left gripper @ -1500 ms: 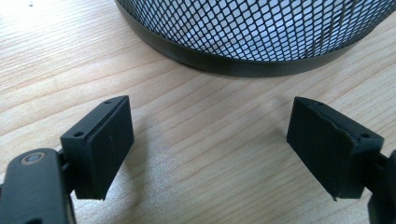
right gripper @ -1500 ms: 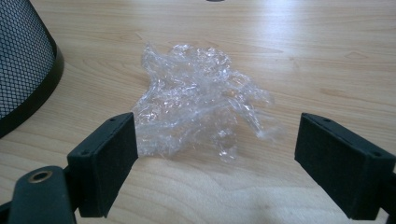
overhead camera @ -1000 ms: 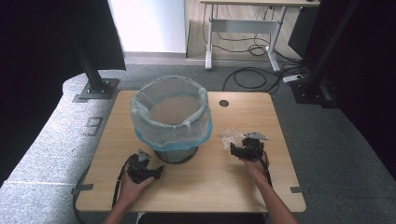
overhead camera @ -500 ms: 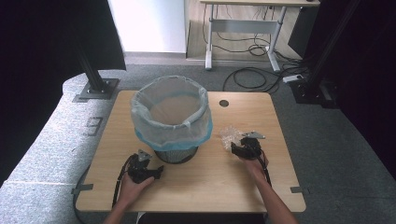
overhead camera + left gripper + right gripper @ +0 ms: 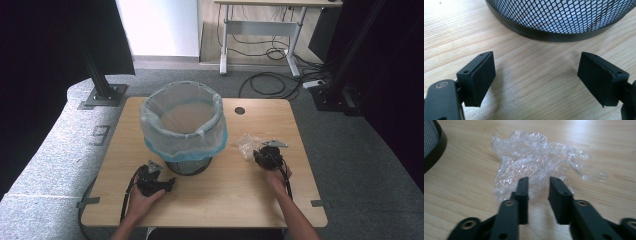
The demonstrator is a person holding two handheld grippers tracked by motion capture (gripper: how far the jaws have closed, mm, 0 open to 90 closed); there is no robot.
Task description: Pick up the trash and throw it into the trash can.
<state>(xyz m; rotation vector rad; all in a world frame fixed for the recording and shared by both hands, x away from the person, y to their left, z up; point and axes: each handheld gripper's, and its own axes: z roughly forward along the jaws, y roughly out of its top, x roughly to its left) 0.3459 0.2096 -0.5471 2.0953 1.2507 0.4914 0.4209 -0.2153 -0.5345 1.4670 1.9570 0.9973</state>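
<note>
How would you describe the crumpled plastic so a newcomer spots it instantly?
Start at the mesh wastebasket with the bag liner, mid-table. Look to its right: the crumpled clear plastic wrap lies on the wood just ahead of the right tool. It alone is transparent and wrinkled.

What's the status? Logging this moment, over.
Left hand-held gripper open by bin. Right hand-held gripper closing on wrap, jaws part open. Nothing between.

right gripper [image 5: 537,182] | edged onto plastic wrap [image 5: 536,165] | jaws seemingly narrowing
</note>
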